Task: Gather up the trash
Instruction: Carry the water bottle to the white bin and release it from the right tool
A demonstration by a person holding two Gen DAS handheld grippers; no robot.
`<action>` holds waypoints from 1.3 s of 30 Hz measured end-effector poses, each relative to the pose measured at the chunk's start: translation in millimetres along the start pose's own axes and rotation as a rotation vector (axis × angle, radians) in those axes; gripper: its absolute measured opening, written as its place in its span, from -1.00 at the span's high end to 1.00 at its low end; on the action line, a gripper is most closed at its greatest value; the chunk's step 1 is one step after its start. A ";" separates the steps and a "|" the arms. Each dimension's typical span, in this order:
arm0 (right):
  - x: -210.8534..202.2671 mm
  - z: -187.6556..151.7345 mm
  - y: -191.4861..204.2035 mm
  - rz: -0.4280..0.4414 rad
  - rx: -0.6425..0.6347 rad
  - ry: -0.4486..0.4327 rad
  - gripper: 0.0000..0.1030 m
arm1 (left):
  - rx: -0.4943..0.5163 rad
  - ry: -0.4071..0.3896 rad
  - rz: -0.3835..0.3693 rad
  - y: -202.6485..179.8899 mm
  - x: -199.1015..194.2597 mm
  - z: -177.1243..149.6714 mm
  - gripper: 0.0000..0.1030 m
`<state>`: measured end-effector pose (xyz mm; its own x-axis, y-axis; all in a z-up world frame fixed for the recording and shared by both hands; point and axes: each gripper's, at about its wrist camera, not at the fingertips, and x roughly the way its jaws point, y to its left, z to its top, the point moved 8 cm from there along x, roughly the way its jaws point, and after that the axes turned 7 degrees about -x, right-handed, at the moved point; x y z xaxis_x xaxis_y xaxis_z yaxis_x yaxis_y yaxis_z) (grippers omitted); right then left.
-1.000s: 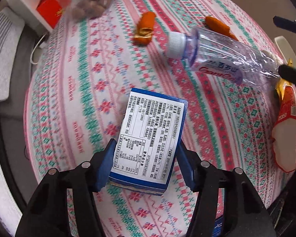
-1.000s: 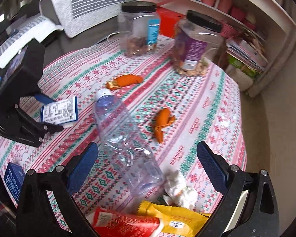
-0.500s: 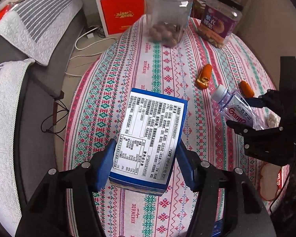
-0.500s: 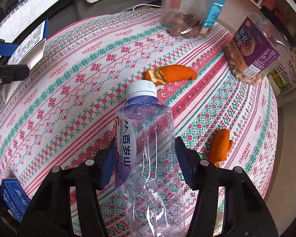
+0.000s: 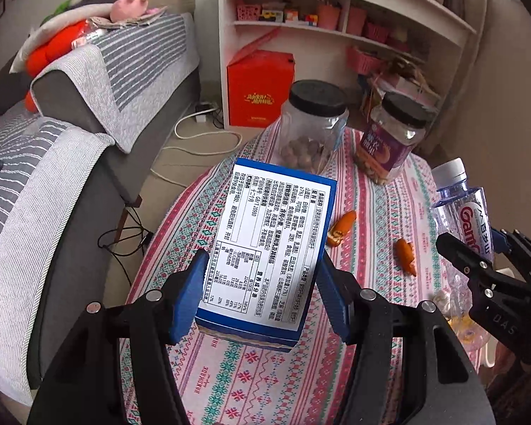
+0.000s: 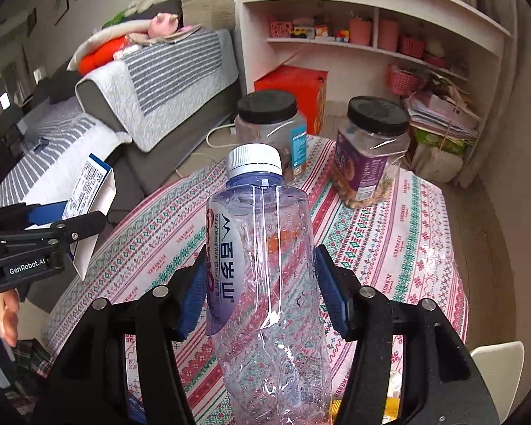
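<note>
My left gripper [image 5: 262,297] is shut on a blue-and-white carton [image 5: 269,244] and holds it above the patterned tablecloth [image 5: 237,382]. My right gripper [image 6: 260,295] is shut on an empty clear plastic bottle [image 6: 262,265] with a white cap, held upright above the table. The bottle also shows at the right of the left wrist view [image 5: 463,209], the carton at the left of the right wrist view [image 6: 88,191]. Two orange peels [image 5: 341,228] [image 5: 405,251] lie on the cloth. Crumpled white paper [image 5: 442,297] lies near the right edge.
Two black-lidded clear jars [image 5: 311,124] [image 5: 394,138] stand at the table's far end. A grey sofa with striped covers [image 5: 88,113] is at the left. A red box [image 5: 260,88] and a white shelf [image 5: 336,28] stand behind. Cables [image 5: 194,134] lie on the floor.
Both grippers have risen and tilted up from the table. The right gripper closed on the bottle and lifted it; the left kept hold of the carton.
</note>
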<state>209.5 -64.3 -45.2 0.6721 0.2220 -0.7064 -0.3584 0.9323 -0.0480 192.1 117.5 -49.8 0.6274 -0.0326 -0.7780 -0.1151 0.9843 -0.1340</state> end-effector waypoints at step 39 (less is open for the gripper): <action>-131.2 -96.8 -181.7 -0.362 0.273 -0.184 -0.07 | 0.190 -0.221 -0.159 -203.8 -22.8 -60.3 -0.16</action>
<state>123.8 -290.4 -12.2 0.8343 -0.1062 -0.5410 0.0857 0.9943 -0.0631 154.8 -92.8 -41.8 0.7801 -0.1702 -0.6021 0.1303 0.9854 -0.1098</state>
